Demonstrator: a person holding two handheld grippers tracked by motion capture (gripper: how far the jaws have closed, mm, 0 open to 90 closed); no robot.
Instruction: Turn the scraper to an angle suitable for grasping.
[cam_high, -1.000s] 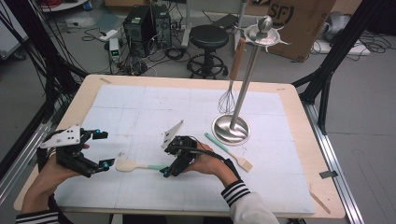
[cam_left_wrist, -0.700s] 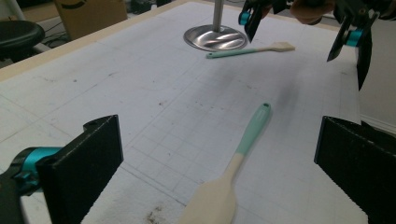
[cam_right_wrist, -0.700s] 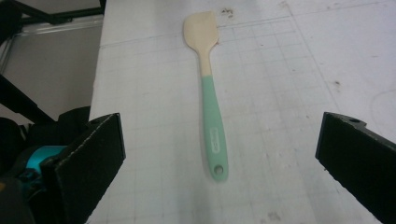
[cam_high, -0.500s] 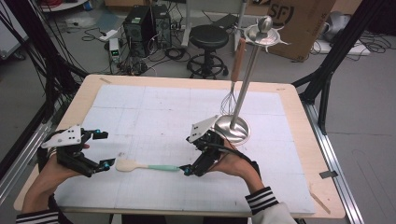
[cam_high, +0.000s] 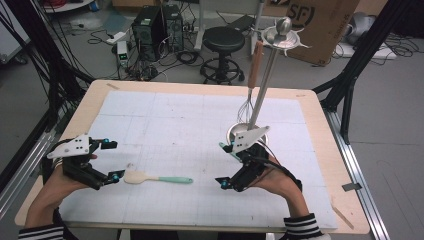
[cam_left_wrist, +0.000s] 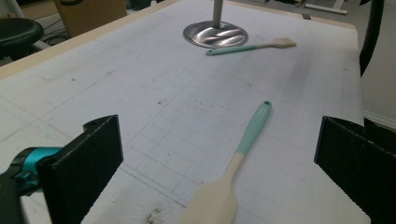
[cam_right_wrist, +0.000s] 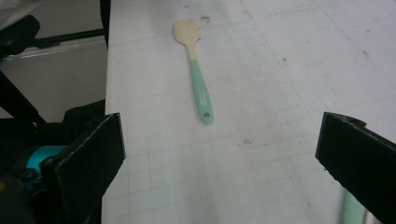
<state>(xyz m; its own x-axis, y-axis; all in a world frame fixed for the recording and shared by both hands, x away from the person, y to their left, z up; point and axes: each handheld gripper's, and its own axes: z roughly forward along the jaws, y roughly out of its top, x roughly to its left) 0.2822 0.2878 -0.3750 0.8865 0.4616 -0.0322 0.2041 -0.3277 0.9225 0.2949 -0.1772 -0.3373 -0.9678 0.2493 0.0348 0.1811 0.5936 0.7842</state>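
Near the front edge of the worktop (cam_high: 150, 100), left of centre, the spatula (cam_high: 157, 178) lies flat on the gridded white mat, cream blade toward the left edge, mint-green handle toward the right edge. Nothing grips it.

Left gripper (cam_high: 107, 161) sits by the front-left corner, pointing along the front edge at the spatula blade. Its fingers (cam_left_wrist: 81, 163) stand wide open and empty; in the left gripper view the blade (cam_left_wrist: 212, 203) lies on the mat between them, with clear mat on either side and no contact visible.

Right gripper (cam_high: 223, 165) hovers right of centre near the front edge, just in front of the round steel base (cam_high: 235, 134) of the utensil stand (cam_high: 267, 65). Its jaws have just been opening and now stand fully apart with nothing between them. In the right gripper view the fingers (cam_right_wrist: 91, 154) frame bare mat, and the spatula lies well apart from them, handle end nearest.

Stand pole rises from the base toward the back-right part of the worktop; a whisk (cam_high: 246, 107) with a wooden handle hangs from its top ring. A second spatula (cam_left_wrist: 252, 46) with a green handle lies against the base, on the side toward the right edge.
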